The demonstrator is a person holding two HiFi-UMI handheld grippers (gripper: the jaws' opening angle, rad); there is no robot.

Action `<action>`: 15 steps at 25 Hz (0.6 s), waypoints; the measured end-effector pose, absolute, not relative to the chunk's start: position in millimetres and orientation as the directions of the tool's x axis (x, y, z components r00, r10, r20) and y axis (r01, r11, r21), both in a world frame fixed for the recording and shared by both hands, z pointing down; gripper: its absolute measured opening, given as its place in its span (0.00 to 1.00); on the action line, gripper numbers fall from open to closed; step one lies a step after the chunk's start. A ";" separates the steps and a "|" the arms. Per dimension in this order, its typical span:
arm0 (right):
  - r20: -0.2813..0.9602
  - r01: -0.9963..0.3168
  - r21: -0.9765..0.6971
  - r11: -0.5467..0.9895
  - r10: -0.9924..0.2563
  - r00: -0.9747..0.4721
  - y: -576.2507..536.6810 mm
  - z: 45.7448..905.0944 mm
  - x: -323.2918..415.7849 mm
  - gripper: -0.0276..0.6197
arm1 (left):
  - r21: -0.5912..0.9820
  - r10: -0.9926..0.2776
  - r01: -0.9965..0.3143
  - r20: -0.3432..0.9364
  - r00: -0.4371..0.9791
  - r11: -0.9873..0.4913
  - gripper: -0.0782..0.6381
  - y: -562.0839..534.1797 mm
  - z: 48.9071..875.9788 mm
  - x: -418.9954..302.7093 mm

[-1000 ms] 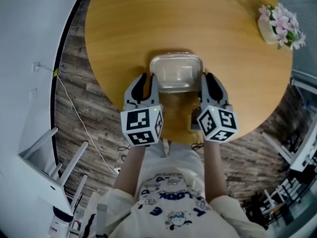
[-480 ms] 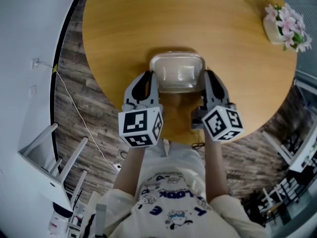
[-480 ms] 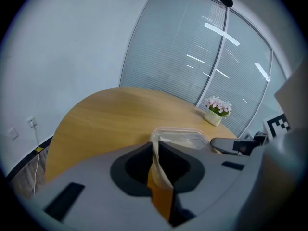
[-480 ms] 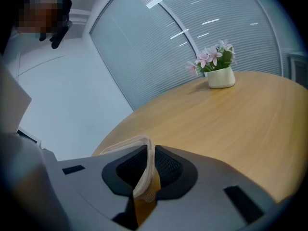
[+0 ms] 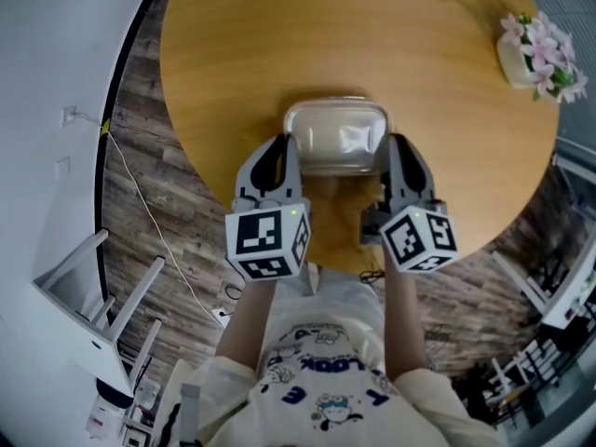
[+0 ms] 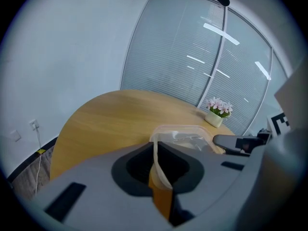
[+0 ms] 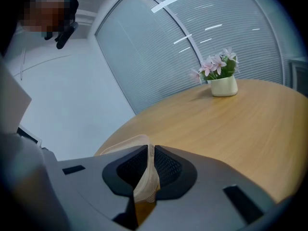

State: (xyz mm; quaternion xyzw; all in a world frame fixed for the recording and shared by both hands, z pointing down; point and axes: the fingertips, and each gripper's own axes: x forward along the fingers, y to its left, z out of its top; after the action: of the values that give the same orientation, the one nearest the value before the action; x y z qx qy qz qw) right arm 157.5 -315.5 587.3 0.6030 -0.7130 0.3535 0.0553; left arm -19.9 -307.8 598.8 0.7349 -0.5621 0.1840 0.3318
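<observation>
Pinching clear container (image 5: 335, 138) — left claw (image 5: 279, 156), right claw (image 5: 400, 156), contents indistinct.

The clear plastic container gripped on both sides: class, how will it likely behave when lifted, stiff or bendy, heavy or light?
The container is probably light: it looks thin and see-through. Its rim likely flexes; it curves where the left gripper and right gripper pinch it. Held at two opposite edges, it could sag or twist.
</observation>
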 end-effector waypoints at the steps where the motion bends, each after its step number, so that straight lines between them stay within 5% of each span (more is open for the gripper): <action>1: 0.499 -0.901 -0.433 0.031 -0.824 -0.268 -316.4 583.7 156.4 0.11 | 0.283 -0.707 -0.948 0.641 0.300 -0.147 0.15 -307.9 597.1 -20.8; 15: 0.378 -0.905 -0.411 0.107 -0.884 -0.276 -326.0 513.7 153.0 0.11 | 0.261 -0.794 -0.950 0.534 0.291 -0.173 0.15 -319.3 530.4 -24.1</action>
State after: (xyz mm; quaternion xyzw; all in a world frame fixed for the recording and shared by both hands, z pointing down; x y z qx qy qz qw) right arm 153.0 -326.0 513.7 0.6014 -0.7438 0.2912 0.0184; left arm -24.1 -319.3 530.4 0.7531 -0.5789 0.1390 0.2801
